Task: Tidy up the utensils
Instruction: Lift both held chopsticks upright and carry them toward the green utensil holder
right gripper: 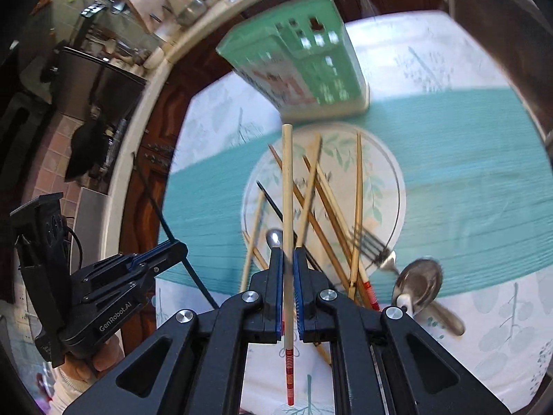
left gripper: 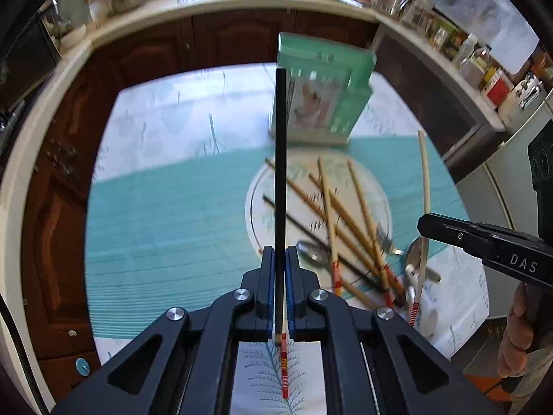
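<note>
A: Left gripper (left gripper: 279, 259) status?

B: Fingers (left gripper: 265, 276) clamped on a black chopstick (left gripper: 280, 159). It runs straight out along them, tip up in front of the green utensil caddy (left gripper: 325, 86). Red-banded end pokes out behind the fingers.

A: Right gripper (right gripper: 288, 263)?

B: Same deal. Fingers (right gripper: 274, 287) closed on a pale bamboo chopstick (right gripper: 287, 186), red-striped end trailing back between the linkages. Far tip stops just short of the caddy base in the right wrist view.

A: Both in the air?

B: Yes, both held above the plate (right gripper: 387, 159), not touching the pile. From the left wrist view the right gripper sits off to the right, its chopstick standing up beside the plate's edge.

A: What's left on the plate?

B: Loose crossed heap of bamboo chopsticks (right gripper: 331, 207), one more thin black one (right gripper: 273, 204) under them, a fork (right gripper: 371, 245) at the near right rim. One spoon (right gripper: 420, 283) lies just off the plate on the tablecloth (right gripper: 477, 207), another spoon bowl (right gripper: 274, 237) shows near the left of the pile.

A: Caddy?

B: Upright on the counter just behind the plate, touching or nearly so; can't tell which. Blurred, so can't read its compartments or whether anything's in it.
</note>
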A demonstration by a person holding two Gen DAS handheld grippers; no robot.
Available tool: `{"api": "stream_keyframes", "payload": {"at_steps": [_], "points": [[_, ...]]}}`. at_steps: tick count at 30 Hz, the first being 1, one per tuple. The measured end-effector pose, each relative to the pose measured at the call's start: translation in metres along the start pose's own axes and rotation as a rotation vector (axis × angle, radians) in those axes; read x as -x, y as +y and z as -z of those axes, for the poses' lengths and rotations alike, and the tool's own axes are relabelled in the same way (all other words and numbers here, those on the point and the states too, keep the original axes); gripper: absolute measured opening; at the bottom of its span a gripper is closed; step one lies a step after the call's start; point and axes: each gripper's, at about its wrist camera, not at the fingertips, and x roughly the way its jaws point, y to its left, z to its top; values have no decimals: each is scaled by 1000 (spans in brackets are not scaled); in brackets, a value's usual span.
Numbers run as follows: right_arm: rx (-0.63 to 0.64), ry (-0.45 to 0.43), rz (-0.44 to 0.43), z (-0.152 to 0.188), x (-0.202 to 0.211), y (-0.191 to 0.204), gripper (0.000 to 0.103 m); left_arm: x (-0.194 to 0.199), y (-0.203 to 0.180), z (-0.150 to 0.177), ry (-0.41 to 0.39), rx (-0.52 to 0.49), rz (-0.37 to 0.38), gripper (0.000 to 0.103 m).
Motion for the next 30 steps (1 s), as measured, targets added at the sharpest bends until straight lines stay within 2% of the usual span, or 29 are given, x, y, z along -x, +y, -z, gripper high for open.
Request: {"api": "stream_keyframes", "payload": {"at_steps": [3, 11, 16, 20, 23, 30], "points": [[46, -90, -1, -8, 30, 17, 6, 24, -3, -10, -67, -2, -18, 3], [151, -308, 2, -36, 109, 53, 6, 96, 19, -43, -215, 34, -58, 3], [186, -467, 16, -68, 150, 76, 6, 129, 17, -77, -313, 37, -80, 3], [174, -618, 4, -99, 178, 83, 6, 138, 14, -110, -370, 39, -76, 3], [147, -700, 2, -121, 197, 81, 6, 136, 14, -133, -429, 60, -61, 3], [76, -866, 21, -178, 190, 63, 6, 112, 17, -173, -500, 94, -24, 3]]}}
